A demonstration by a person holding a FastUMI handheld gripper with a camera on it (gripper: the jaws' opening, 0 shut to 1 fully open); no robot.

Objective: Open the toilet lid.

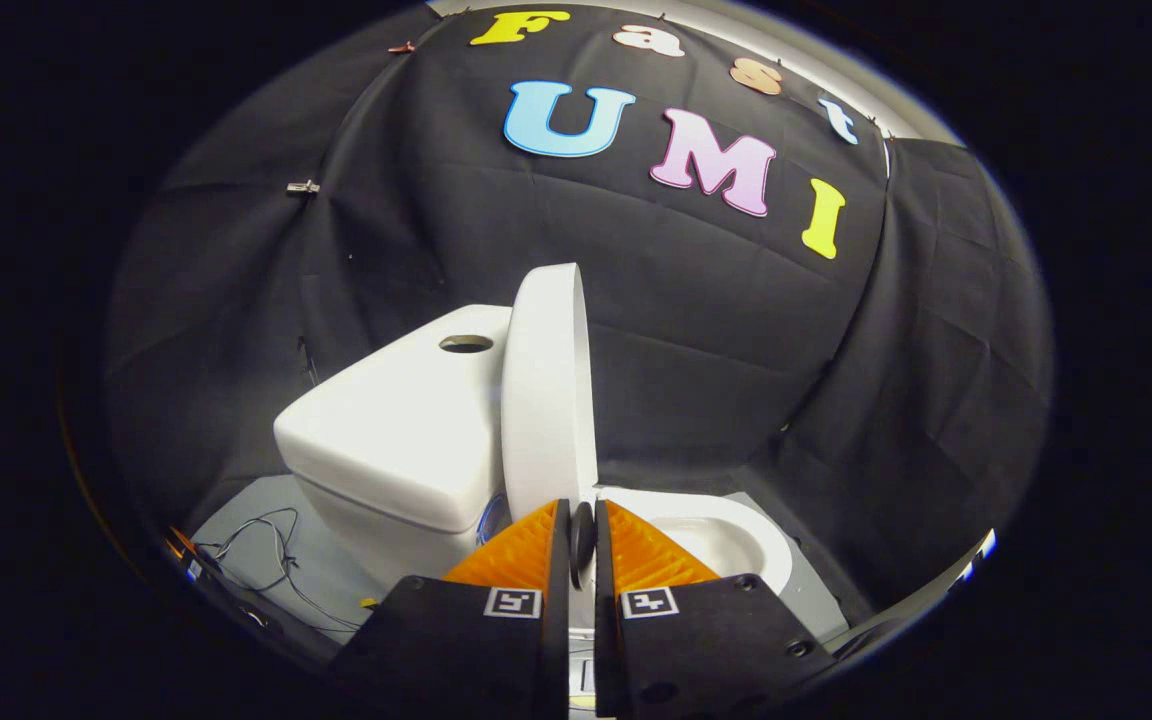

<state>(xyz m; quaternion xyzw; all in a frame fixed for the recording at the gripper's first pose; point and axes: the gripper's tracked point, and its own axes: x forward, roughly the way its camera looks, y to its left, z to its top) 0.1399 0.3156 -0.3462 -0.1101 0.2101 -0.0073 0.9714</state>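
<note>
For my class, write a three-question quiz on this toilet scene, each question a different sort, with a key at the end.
1. True or false: the toilet lid lies flat over the bowl.
2. Multiple choice: the claw is (A) wide open, away from the lid; (B) nearly closed, with the lid's lower edge just ahead of its orange fingers; (C) resting on the tank.
3. Fill the gap: the round hole sits on top of the ____.

Key: 1 false, the lid stands raised near upright beside the tank. 2 B, though whether both fingers press on the lid cannot be told. 3 tank.
</note>
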